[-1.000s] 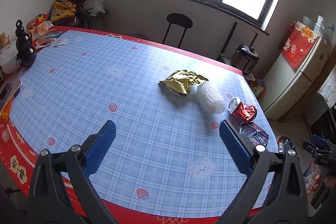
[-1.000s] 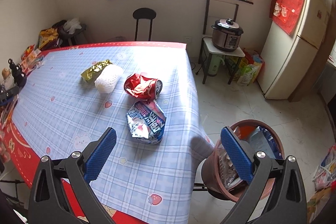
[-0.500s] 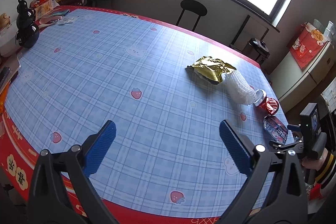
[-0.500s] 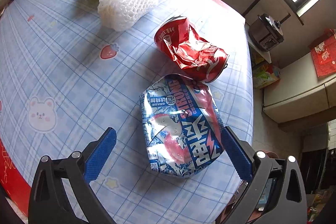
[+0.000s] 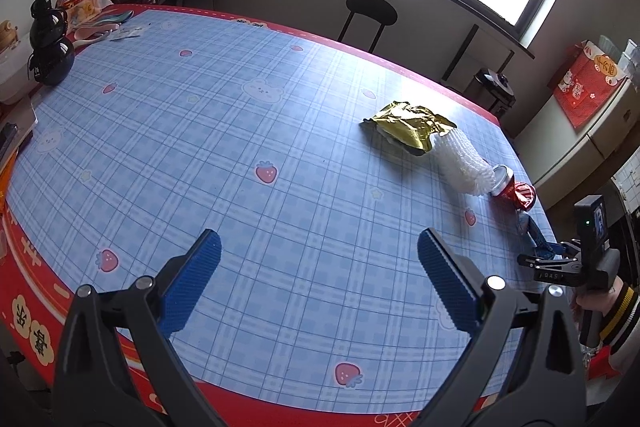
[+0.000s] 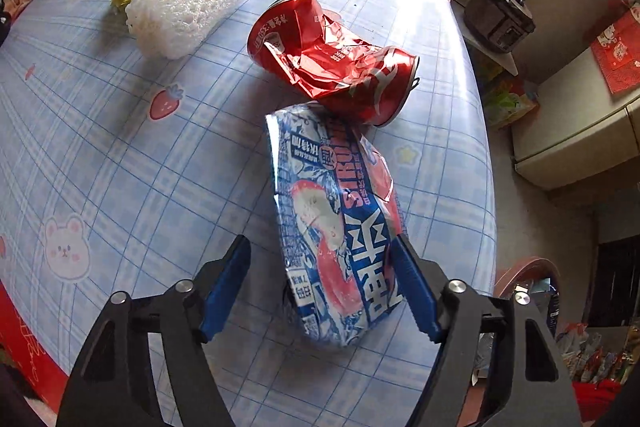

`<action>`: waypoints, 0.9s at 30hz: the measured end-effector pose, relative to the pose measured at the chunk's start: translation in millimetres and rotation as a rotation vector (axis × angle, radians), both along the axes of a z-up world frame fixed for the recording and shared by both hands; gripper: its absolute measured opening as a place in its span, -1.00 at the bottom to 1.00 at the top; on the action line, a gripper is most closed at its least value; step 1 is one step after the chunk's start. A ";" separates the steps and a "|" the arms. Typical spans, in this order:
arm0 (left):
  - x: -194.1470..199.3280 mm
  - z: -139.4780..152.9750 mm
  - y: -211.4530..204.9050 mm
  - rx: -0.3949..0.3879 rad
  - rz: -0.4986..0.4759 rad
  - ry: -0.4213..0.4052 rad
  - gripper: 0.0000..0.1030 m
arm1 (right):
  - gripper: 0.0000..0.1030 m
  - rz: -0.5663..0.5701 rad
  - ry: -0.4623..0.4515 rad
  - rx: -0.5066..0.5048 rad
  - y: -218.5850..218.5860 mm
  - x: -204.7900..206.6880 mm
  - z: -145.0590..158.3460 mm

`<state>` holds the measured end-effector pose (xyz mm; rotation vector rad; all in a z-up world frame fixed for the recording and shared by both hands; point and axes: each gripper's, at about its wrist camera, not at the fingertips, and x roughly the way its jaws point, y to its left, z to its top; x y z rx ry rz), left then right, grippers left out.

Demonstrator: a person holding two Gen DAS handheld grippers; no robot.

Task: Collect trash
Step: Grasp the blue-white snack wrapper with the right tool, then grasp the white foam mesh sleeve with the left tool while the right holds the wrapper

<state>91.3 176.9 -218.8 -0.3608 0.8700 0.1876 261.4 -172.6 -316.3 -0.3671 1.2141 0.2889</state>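
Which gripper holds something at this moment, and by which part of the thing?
Neither yet. The right gripper is closing around the near end of the blue snack wrapper; only one pad touches it. The left gripper is open over the tablecloth.

Your right gripper [image 6: 320,285] is closing around the crumpled blue-and-white foil snack wrapper [image 6: 336,223] on the counter [image 6: 160,167]; its right pad touches, the left stands clear. A crushed red drink can [image 6: 332,61] lies just beyond.
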 end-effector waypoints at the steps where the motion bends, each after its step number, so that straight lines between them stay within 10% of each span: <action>1: 0.7 0.4 -2.4 0.000 -0.004 0.000 0.89 | 0.07 -0.006 -0.001 0.017 -2.4 -1.8 2.7; 12: 10.1 4.8 -36.2 0.005 -0.070 0.000 0.89 | -0.49 -0.064 -0.035 0.215 -23.3 -35.9 34.1; 27: 34.8 -2.1 -87.3 -0.028 -0.200 0.023 0.89 | -0.50 -0.193 -0.049 0.480 -52.0 -89.4 51.8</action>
